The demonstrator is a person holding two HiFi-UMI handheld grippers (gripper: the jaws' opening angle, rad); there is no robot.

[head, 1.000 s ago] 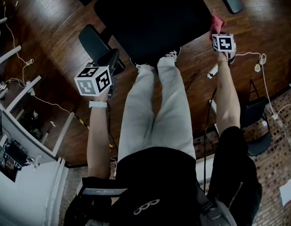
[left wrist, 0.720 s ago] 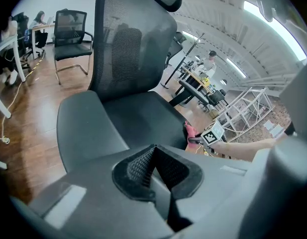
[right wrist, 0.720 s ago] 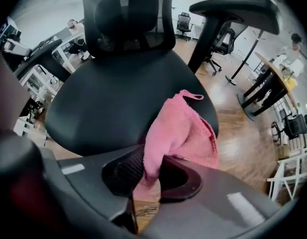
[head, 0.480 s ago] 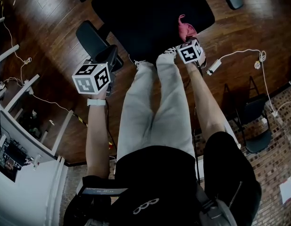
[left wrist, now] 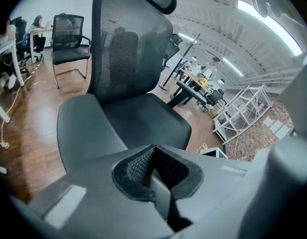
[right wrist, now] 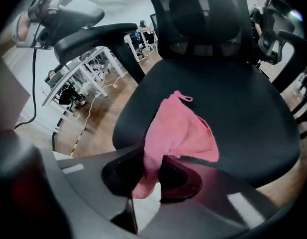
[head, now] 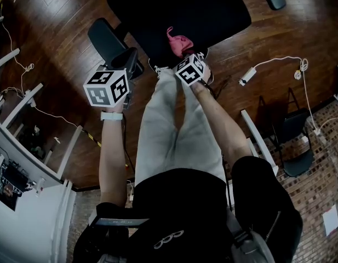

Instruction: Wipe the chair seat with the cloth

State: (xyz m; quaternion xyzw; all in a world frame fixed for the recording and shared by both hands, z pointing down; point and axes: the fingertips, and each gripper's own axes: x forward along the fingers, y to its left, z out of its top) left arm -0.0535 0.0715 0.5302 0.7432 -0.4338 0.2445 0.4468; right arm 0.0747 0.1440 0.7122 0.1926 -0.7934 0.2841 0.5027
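Note:
The black office chair seat fills the top of the head view, its mesh backrest rising in the left gripper view. A pink cloth hangs from my right gripper, which is shut on it at the seat's front edge. In the right gripper view the cloth drapes from the jaws onto the seat. My left gripper hovers by the chair's left armrest. Its jaws are shut with nothing between them.
The person's legs stand just in front of the chair. A power strip with white cable lies on the wooden floor to the right, near a black chair. White desk frames line the left. Another office chair stands behind.
My right gripper has carried the pink cloth leftward, from beyond the seat's right edge to its front middle. The left gripper has barely moved.

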